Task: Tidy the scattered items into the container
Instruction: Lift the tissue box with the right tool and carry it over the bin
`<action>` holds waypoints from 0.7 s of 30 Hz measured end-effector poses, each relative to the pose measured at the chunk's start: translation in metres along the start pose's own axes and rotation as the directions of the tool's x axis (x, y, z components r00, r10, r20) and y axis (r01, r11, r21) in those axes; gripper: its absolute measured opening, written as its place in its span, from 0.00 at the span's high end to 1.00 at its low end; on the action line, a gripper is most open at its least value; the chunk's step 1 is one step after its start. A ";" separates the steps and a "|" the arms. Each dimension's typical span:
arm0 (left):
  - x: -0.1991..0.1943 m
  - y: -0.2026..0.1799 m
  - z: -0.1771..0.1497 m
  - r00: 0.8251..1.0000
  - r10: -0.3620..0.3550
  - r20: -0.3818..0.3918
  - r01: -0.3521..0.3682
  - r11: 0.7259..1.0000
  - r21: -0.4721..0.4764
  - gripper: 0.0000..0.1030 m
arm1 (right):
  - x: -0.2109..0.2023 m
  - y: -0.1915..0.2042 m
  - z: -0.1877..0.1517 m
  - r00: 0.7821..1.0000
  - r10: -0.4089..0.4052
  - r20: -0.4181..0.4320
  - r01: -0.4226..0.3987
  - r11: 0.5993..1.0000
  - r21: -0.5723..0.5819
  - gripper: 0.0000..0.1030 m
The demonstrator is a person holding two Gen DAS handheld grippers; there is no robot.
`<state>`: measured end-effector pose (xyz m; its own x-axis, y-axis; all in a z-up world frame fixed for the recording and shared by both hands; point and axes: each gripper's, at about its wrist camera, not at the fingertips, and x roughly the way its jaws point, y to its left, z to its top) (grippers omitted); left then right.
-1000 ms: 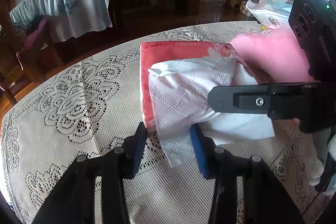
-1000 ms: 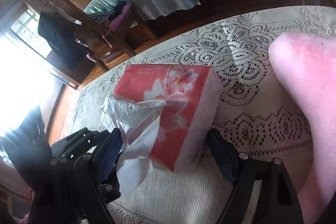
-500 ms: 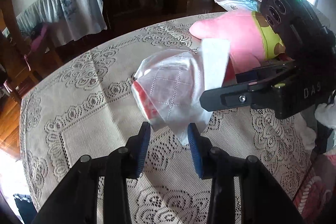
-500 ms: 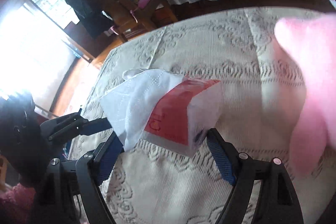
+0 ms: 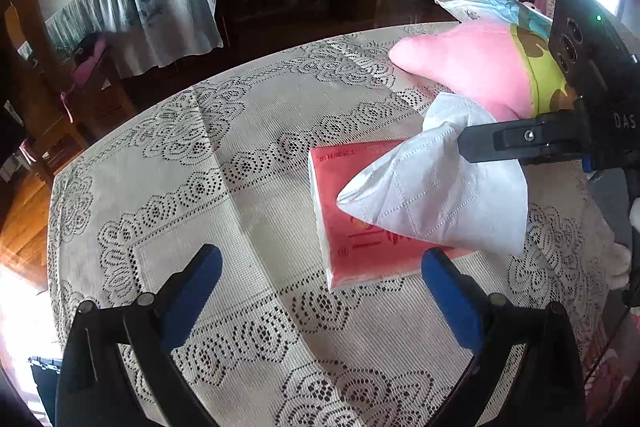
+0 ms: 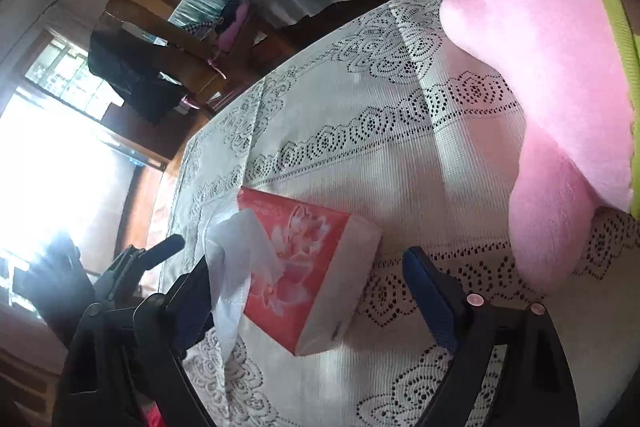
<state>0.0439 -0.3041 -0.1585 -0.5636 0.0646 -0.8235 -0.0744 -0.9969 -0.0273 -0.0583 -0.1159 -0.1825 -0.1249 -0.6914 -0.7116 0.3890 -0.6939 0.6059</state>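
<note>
Your red tissue pack lies flat on the lace tablecloth, a white tissue pulled out of its top and fanning toward the right. In the right wrist view the pack sits between the fingers of your right gripper, whose jaws are opening; the left finger touches the hanging tissue, while the right finger stands apart from the pack. Your left gripper is also opening, its blue pads spread wide with only tablecloth and the pack's near corner between them, gripping nothing. A pink plush toy lies beyond the pack at the far right
</note>
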 end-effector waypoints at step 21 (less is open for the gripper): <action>-0.061 -0.004 -0.025 0.998 -0.009 0.063 0.012 0.999 -0.037 0.36 | 0.017 0.101 -0.016 0.999 0.044 -0.017 -0.047 0.961 -0.274 0.22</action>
<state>0.0994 -0.3054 -0.1228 -0.6138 0.0767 -0.7857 -0.0503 -0.9970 -0.0581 -0.0067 -0.1941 -0.1392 -0.0925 -0.7175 -0.6903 0.6293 -0.5794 0.5179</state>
